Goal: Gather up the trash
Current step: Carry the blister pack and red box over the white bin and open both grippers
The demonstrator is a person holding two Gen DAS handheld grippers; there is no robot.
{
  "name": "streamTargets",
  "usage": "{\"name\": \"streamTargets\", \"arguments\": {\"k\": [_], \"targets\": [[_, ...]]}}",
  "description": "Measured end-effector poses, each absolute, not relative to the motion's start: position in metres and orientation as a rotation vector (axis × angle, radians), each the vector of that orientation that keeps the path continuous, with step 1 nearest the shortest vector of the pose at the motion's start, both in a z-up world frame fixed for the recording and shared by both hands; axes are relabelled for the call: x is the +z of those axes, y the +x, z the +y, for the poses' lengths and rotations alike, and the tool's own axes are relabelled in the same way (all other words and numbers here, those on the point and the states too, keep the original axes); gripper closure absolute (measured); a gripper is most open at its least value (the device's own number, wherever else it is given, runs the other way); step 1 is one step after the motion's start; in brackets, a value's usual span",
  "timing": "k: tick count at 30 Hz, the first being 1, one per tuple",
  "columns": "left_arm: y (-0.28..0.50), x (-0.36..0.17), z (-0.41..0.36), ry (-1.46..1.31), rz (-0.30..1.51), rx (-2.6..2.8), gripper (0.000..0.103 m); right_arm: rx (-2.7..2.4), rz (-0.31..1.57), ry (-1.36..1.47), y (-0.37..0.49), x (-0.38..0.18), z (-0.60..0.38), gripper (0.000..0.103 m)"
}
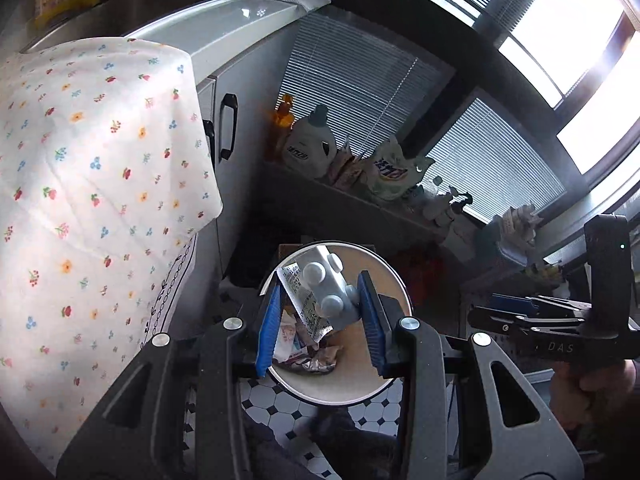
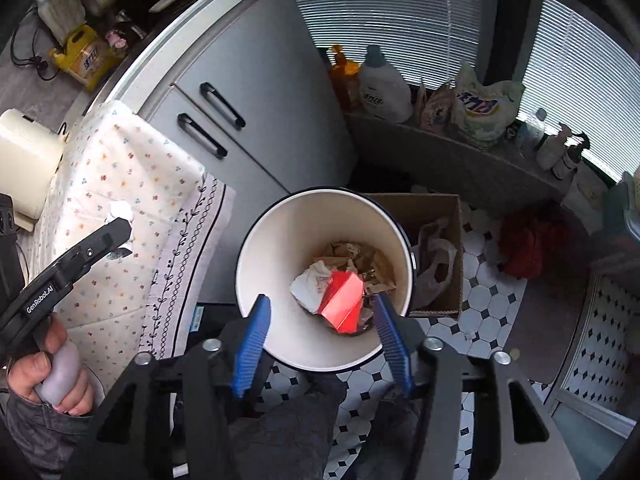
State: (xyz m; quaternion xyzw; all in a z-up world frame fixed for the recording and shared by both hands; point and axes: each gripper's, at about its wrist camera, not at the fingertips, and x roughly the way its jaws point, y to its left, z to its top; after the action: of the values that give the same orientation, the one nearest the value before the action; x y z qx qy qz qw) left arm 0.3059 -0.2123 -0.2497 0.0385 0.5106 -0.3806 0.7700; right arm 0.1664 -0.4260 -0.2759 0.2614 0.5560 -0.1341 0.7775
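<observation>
Tiled floor: bin (image 2: 256,248) holds red wrapper (image 2: 343,297); left jaws clench blister pack (image 1: 326,288), right jaws released.

left gripper (image 1: 318,312) | grips blister pack (image 1: 326,284) | above bin (image 1: 340,390)

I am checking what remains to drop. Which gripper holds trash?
The left gripper: a blister pack and a printed wrapper are clamped in its jaws. The right gripper stands open over the bin, nothing between its jaws.
</observation>
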Motion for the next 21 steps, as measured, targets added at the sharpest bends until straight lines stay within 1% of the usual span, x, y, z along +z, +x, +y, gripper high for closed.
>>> {"name": "streamTargets", "arguments": {"k": [2, 6, 11, 13, 17, 18, 19, 21], "targets": [[0.306, -0.256, -0.220, 0.092, 1.126, -0.843, 0.066, -0.308, 1.208, 0.589, 0.155, -0.278, -0.434, 0.047], [0.302, -0.264, -0.241, 0.127, 1.139, -0.887, 0.066, -0.370, 1.188, 0.618, 0.131, -0.272, -0.450, 0.042], [0.295, -0.268, -0.271, 0.166, 1.142, -0.946, 0.065, -0.423, 1.148, 0.654, 0.110, -0.261, -0.465, 0.040], [0.292, -0.270, -0.283, 0.179, 1.147, -0.964, 0.065, -0.434, 1.137, 0.661, 0.103, -0.258, -0.470, 0.036], [0.285, -0.274, -0.301, 0.194, 1.165, -0.990, 0.064, -0.446, 1.121, 0.670, 0.092, -0.253, -0.478, 0.036], [0.284, -0.276, -0.305, 0.190, 1.176, -0.995, 0.057, -0.447, 1.120, 0.671, 0.089, -0.253, -0.481, 0.036], [0.283, -0.278, -0.308, 0.176, 1.190, -1.002, 0.039, -0.446, 1.120, 0.671, 0.087, -0.253, -0.483, 0.036], [0.282, -0.279, -0.308, 0.132, 1.194, -1.002, 0.019, -0.438, 1.121, 0.669, 0.085, -0.252, -0.488, 0.036]]}}
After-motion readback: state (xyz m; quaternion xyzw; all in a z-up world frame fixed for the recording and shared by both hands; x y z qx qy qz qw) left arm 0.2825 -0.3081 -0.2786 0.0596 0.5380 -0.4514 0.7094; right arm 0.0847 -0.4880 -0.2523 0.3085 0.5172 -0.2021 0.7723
